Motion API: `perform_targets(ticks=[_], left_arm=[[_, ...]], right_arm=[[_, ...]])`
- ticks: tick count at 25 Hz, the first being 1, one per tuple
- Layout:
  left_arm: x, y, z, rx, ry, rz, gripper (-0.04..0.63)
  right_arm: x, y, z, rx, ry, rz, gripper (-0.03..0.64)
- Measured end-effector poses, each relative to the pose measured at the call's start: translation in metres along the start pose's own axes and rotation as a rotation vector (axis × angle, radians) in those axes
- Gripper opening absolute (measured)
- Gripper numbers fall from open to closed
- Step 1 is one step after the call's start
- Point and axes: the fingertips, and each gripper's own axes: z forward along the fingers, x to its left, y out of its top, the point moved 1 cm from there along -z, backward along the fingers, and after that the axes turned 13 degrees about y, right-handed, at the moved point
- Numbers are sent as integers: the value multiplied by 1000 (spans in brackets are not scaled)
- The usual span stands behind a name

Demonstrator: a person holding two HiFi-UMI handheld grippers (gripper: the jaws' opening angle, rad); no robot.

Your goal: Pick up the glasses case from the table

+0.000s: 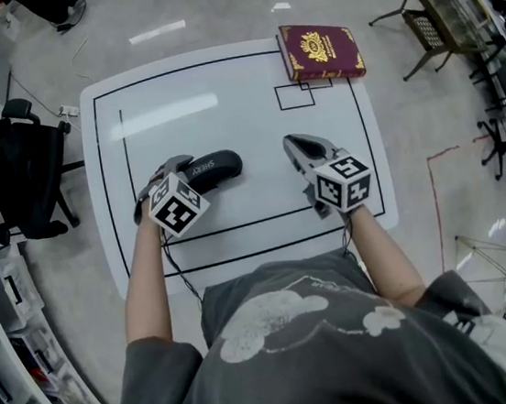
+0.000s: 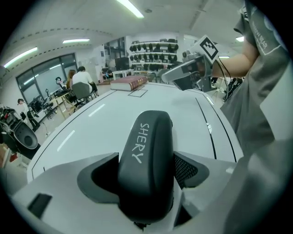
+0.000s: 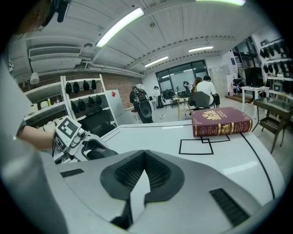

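A black glasses case [image 1: 216, 167] with white lettering lies on the white table [image 1: 222, 108], left of the middle. My left gripper [image 1: 175, 171] points steeply down over the case's near end. In the left gripper view the case [image 2: 149, 160] fills the gap between the jaws, and both pads [image 2: 185, 170] lie against its sides. The case still rests on the table. My right gripper [image 1: 296, 144] hovers to the right of the case, apart from it, its jaws shut with nothing between them [image 3: 144, 157].
A dark red book [image 1: 321, 51] lies at the table's far right corner, beside small black-outlined squares. Black tape lines frame the tabletop. A black office chair [image 1: 18, 172] stands left of the table, and a brown chair [image 1: 432, 20] at the far right.
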Motion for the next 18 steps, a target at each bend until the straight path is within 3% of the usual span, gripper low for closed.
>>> perform_targets(ticks=[4,15,18], left_arm=[[7,5,-8,-27,53,-77,353],[6,17,-55,-43,198,-421,353],[-5,21,-67,-55,236,-482,353]], right_arm=[[1,4,0,-3,24,-15,0],[13,13,-5,8,156,-84,0],[16,13,-12,3,195,-99,0]])
